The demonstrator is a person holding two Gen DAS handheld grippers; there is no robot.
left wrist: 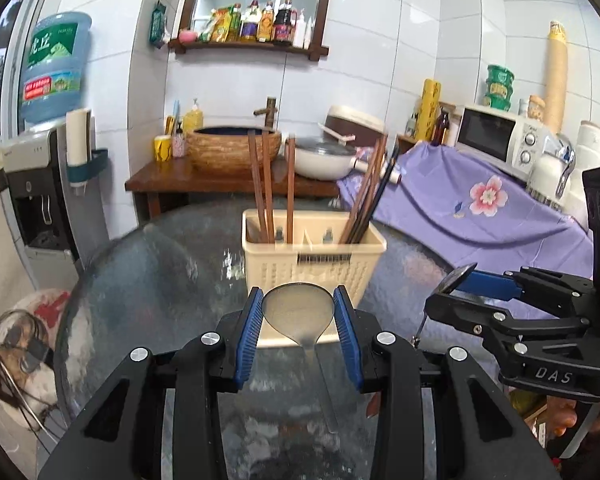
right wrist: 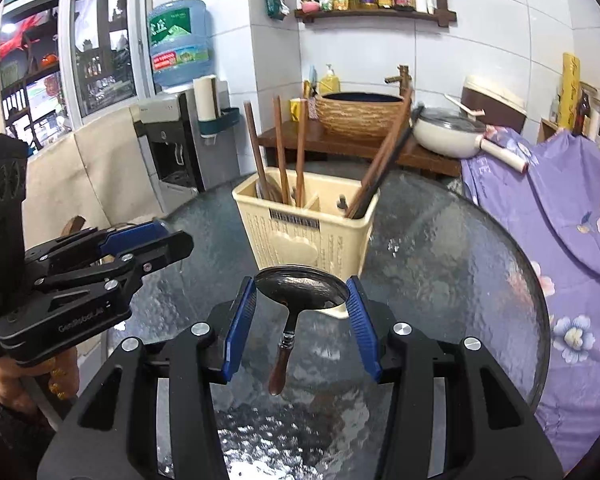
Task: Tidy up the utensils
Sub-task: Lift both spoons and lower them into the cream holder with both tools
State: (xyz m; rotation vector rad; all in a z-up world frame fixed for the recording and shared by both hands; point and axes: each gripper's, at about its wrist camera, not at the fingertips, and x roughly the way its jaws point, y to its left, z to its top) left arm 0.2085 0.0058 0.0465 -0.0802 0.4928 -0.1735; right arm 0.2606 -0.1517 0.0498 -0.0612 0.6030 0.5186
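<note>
- Left gripper (left wrist: 299, 320): blue pads clenched on the bowl of a pale metal spoon (left wrist: 298, 316), gripped by its edges; the handle hung down and back beneath the jaws, over the glass table (left wrist: 160, 264).
- Right gripper (right wrist: 302, 304): pads likewise clamped on the bowl of a dark spoon (right wrist: 302, 290) with a brown wooden handle, which dangled below the jaws.
- Utensil caddy (left wrist: 312, 256): cream plastic, perforated, divided into compartments; it stood on the table just ahead of both grippers, upright.
- Brown chopsticks (left wrist: 262, 188): three stood in the caddy's left compartment, near upright.
- Mixed brown and dark chopsticks (left wrist: 366, 200): a bundle leaned outward in the right compartment.
- Position of work: both spoons were lifted clear of the glass, near the caddy's front wall and not yet over its rim.
- Risk, slippage: each spoon was held only by the curved bowl edges; a smooth bowl could likely pivot or slide out, dropping onto glass.
- Risk, collision: the two grippers were close side by side; converging on one opening could knock them together.
- Risk, snagging: a dangling handle could catch the caddy rim or strike the leaning chopsticks, tipping the light caddy.
</note>
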